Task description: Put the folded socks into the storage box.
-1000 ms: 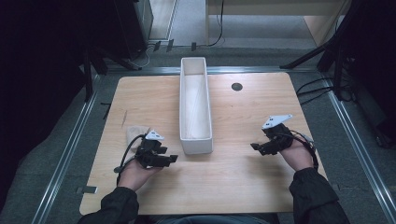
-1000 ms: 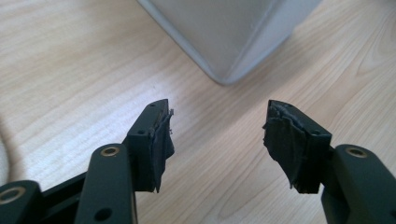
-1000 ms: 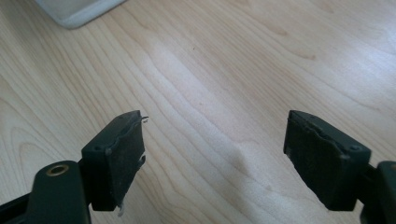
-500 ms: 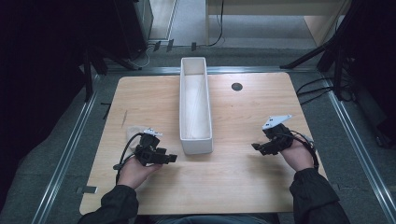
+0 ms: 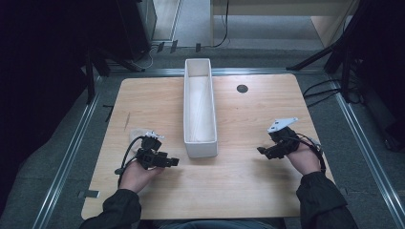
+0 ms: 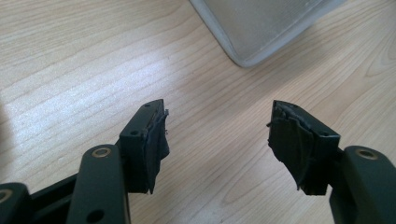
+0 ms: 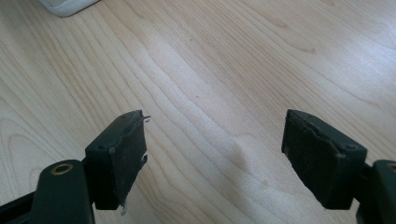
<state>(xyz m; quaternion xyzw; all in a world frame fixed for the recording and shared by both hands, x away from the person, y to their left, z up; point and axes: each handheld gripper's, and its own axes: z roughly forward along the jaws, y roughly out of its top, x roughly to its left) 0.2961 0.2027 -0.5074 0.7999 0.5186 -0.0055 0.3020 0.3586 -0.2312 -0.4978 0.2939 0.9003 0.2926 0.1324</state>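
Note:
A long white tray lies lengthwise down the middle of the wooden table; I see nothing inside it. My left gripper rests low on the table just left of the tray's near end and points at it. In the left gripper view, the left gripper is open over bare wood, with the tray's corner ahead. My right gripper sits at the right, pointing left toward the tray. In the right gripper view, the right gripper is open and holds nothing, and a tray corner lies far off.
A small black round hole marks the table right of the tray. A pale, see-through thing lies behind the left hand; I cannot tell what it is. Metal rails edge the table, and cables lie on the floor at the right.
The left hand has shifted slightly beside the tray's near end. The right hand has stayed where it was.

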